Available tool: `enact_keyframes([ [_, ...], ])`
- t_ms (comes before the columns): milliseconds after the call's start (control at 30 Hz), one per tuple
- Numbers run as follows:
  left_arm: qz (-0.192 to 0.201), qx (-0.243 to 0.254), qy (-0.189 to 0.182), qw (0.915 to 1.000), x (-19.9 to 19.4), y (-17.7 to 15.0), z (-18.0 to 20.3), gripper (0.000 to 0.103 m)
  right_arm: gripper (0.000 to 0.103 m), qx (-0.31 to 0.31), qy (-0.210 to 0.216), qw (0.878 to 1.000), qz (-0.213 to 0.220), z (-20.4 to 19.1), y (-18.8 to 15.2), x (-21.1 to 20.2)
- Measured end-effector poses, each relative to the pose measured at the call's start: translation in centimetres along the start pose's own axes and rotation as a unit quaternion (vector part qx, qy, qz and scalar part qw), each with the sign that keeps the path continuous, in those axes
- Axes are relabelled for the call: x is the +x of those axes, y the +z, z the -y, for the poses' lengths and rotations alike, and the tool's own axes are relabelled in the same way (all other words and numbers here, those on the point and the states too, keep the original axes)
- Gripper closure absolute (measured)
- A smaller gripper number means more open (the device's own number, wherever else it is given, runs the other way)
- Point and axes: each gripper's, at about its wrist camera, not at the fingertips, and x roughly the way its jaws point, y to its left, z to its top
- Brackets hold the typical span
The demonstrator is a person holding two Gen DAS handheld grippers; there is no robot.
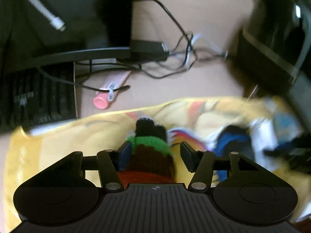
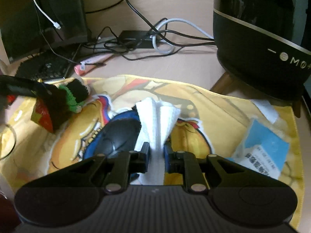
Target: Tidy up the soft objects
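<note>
Knitted toy [image 2: 58, 104]: soft, banded in black, green, brown and red; lifted at the left above the yellow cloth, tilted.
White cloth [image 2: 157, 120]: folded and waffle-textured, pinched at its narrow end, fanning out over the yellow cloth.
Yellow cloth [image 2: 223, 116]: printed with cartoon figures, spread flat on the counter.

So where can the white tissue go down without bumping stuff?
Free: the yellow cloth between the tissue and the blue packet; also bare desk between the cables and the cloth. Crowded: the left side, with the mouse and the knitted toy.
</note>
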Motion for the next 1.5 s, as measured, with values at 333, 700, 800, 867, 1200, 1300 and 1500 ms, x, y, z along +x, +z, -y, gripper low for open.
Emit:
enact_keyframes([
  [333, -0.012, -0.060, -0.036, 0.9975, -0.2, -1.8, 1.4, 0.011, 0.070, 0.029, -0.047, 0.998, 0.011, 3.0, -1.1, -1.9],
  [700, -0.020, -0.064, -0.045, 0.9967, -0.1, -1.8, 1.3, 0.006, 0.019, 0.081, -0.186, 0.978, 0.043, 8.5, -1.6, -2.7],
  [800, -0.011, -0.072, -0.030, 0.9969, -0.7, -1.6, 0.5, 0.006, 0.045, 0.140, -0.144, 0.979, 0.033, 9.6, -2.2, -1.7],
  [867, -0.002, -0.079, -0.024, 0.9966, -1.4, -1.5, 0.2, 0.005, 0.048, 0.144, -0.127, 0.981, 0.040, 9.3, -2.1, -1.9],
  [1200, -0.006, -0.099, 0.011, 0.9950, -2.6, -2.6, 2.4, 0.001, 0.039, 0.089, -0.099, 0.991, 0.027, 5.6, -1.5, -1.8],
  [1300, -0.032, -0.089, 0.030, 0.9950, -2.7, -3.7, 3.4, 0.000, 0.020, 0.072, -0.121, 0.989, 0.053, 4.8, -1.3, -3.9],
  [1500, -0.049, -0.077, 0.026, 0.9955, -3.6, -5.9, 6.2, 0.000, 0.000, 0.108, -0.074, 0.983, 0.132, 2.4, -1.2, -8.6],
])
